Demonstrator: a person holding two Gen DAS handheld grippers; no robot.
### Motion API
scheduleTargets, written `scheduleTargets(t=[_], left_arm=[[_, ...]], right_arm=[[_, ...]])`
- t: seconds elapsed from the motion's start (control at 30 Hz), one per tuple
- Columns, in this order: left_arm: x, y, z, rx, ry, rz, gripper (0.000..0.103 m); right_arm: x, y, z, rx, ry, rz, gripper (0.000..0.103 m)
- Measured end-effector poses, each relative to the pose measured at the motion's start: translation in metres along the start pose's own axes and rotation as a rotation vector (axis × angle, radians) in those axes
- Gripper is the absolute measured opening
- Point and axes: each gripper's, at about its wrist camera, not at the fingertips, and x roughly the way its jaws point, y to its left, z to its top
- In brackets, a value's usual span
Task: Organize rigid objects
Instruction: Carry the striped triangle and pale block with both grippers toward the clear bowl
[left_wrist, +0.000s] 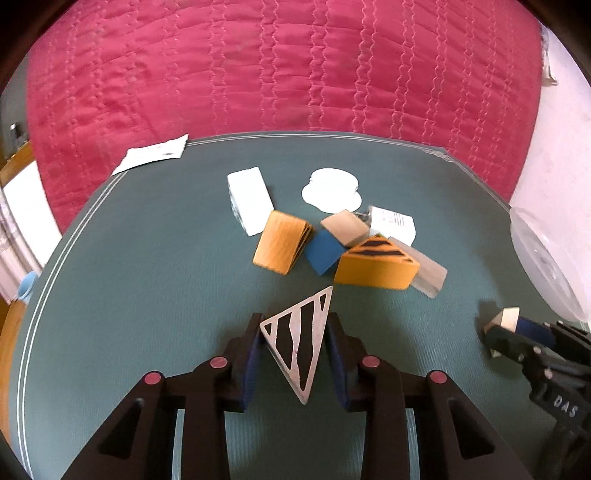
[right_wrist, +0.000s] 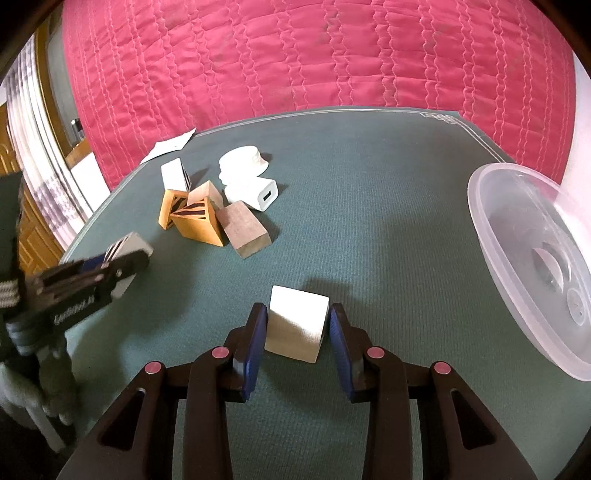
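With the left gripper (left_wrist: 293, 354) clamping the striped triangle block (left_wrist: 297, 341) between its fingers and the right gripper (right_wrist: 297, 343) squeezing a pale cube (right_wrist: 297, 325), both should probably lift straight before swinging toward the clear tub (right_wrist: 532, 266) beyond the right fingers.

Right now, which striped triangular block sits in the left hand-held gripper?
The silver-white one, clamped in the left hand-held gripper; the orange striped ones lie in the pile.
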Motion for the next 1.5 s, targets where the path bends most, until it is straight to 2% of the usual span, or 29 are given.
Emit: scheduleTargets(t=[0.2,0.57,0.77,1.0,1.5], left_arm=[[-0.013,-0.010,-0.006,-0.023,0.005,0.019,0.034],[-0.040,-0.037,0.000,0.024,-0.051,0.032,0.034],[-0.045,-0.057,0.006,0.054,-0.054,0.018,0.034],[-0.054,-0.093,0.018,0.121,-0.081,-0.032,0.034],[-0.047,-0.171,0.029,0.242,-0.072,-0.140,0.034]], right_arm=[[-0.013,-0.003,0.002,0.017,-0.059,0.024,0.035],[-0.057,-0.026,0.008,0.079,-0.176,0.018,0.035],[-0.083,-0.058,0.007,0.108,-0.218,-0.059,0.035],[-0.114,-0.115,0.005,0.183,-0.265,-0.182,0.035],[-0.111,-0.188,-0.002,0.316,-0.237,-0.274,0.035]])
